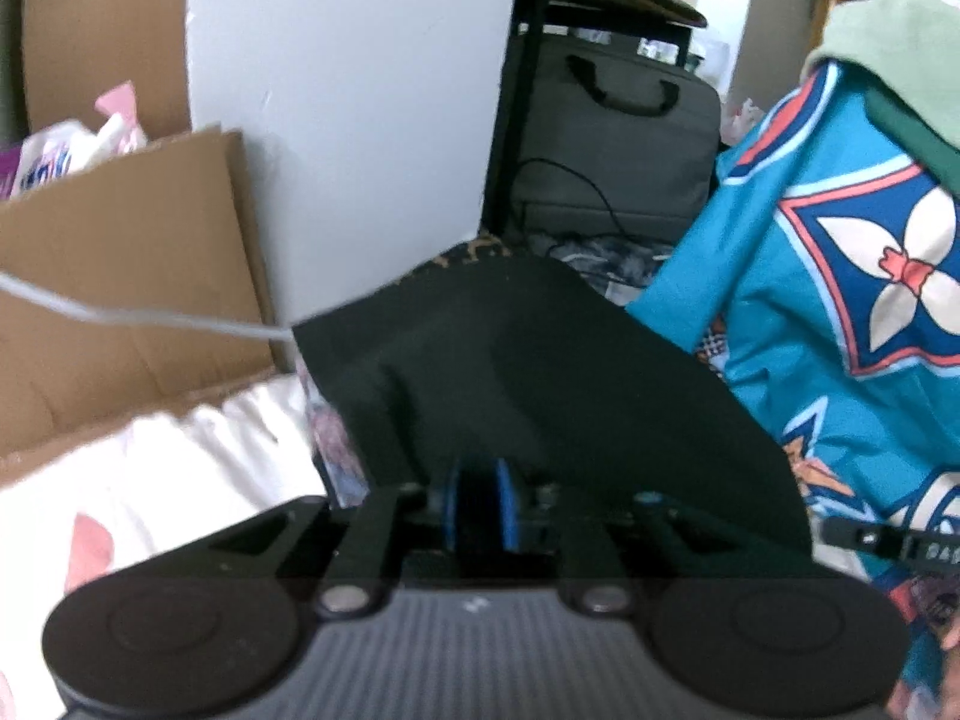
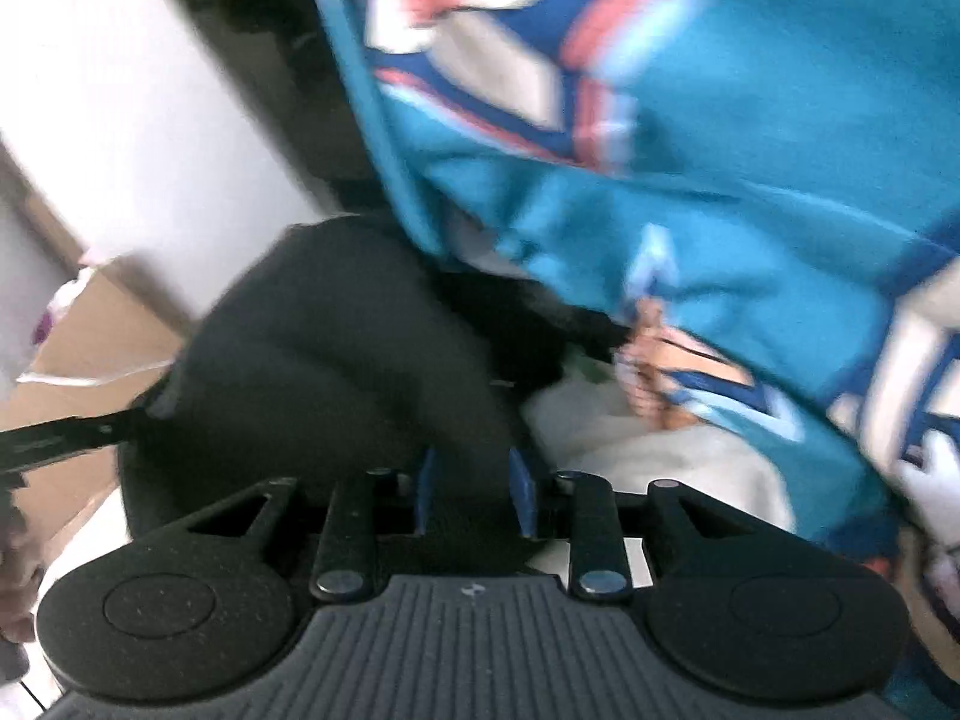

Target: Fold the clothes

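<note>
A black cloth is hanging up in the air between the two claws. It is looking plain and dark, with soft folds and a smooth top edge, and a bit of spotted brown is peeking out behind its top. The left claw is standing narrow, its blue pads pinching the cloth's near edge. The right claw is standing a little wider, and a thick bunch of the same cloth is sitting between its blue pads. A bright blue blanket with white flower shapes is hanging just beside the cloth, on the right. A brown box is standing on the left, near a white wall
</note>
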The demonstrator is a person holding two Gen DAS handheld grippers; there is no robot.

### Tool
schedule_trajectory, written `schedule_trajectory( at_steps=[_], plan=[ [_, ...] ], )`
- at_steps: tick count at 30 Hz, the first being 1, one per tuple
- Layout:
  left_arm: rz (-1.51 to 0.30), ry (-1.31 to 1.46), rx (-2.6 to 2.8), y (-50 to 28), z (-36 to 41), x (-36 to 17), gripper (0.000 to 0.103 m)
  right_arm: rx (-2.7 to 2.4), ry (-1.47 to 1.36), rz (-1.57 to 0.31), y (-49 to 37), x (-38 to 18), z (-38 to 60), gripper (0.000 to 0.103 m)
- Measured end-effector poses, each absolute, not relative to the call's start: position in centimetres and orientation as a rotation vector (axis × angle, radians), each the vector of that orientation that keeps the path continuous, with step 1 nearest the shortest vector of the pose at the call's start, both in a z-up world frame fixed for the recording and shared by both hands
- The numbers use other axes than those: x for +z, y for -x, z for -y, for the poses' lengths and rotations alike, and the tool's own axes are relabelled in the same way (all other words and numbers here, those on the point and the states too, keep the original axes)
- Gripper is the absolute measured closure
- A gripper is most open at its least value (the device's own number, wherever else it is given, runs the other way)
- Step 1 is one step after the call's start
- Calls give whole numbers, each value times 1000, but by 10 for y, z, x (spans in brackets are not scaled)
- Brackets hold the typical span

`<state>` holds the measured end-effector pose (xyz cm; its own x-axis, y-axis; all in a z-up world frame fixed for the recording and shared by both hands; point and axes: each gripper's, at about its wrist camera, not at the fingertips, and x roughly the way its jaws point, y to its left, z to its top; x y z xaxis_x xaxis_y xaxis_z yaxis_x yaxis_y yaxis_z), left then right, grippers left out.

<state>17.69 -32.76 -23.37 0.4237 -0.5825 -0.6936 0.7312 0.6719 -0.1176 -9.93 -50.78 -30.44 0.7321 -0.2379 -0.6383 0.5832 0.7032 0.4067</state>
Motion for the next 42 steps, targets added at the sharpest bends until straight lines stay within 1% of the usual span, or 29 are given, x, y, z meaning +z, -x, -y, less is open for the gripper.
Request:
schedule_trajectory(
  at_steps=[3,4,5,11,13,15,17,19,23,28,34,36,39,42],
  plan=[
    [-790,-219,-828,-175,326,-244,88,-428,-576,-575,79,-302,493,71],
    [-795,-226,-824,-175,326,-248,88,-408,-571,-571,73,-304,490,68],
    [-802,-235,-817,-177,326,-251,89,-397,-567,-574,68,-306,488,61],
    [-859,-275,-756,-188,327,-258,99,-396,-590,-671,59,-334,480,61],
    [-867,-271,-733,-187,323,-255,99,-395,-606,-683,71,-338,478,61],
    [-870,-273,-725,-182,315,-254,97,-392,-620,-704,82,-343,478,61],
    [-870,-277,-714,-177,308,-253,92,-392,-619,-713,91,-345,474,60],
    [-867,-262,-710,-172,301,-251,90,-397,-621,-698,101,-342,472,61],
    [-841,-236,-723,-164,292,-241,90,-397,-610,-635,114,-327,471,60],
    [-782,-242,-759,-167,299,-229,87,-383,-608,-597,106,-317,474,60],
    [-750,-251,-755,-187,325,-235,87,-380,-579,-598,92,-314,475,59],
    [-751,-239,-738,-198,331,-240,87,-393,-570,-596,89,-313,478,54],
    [-785,-203,-709,-209,329,-250,87,-410,-574,-594,88,-313,482,54],
    [-766,-209,-671,-211,327,-252,88,-421,-577,-601,90,-315,484,54]
  ],
)
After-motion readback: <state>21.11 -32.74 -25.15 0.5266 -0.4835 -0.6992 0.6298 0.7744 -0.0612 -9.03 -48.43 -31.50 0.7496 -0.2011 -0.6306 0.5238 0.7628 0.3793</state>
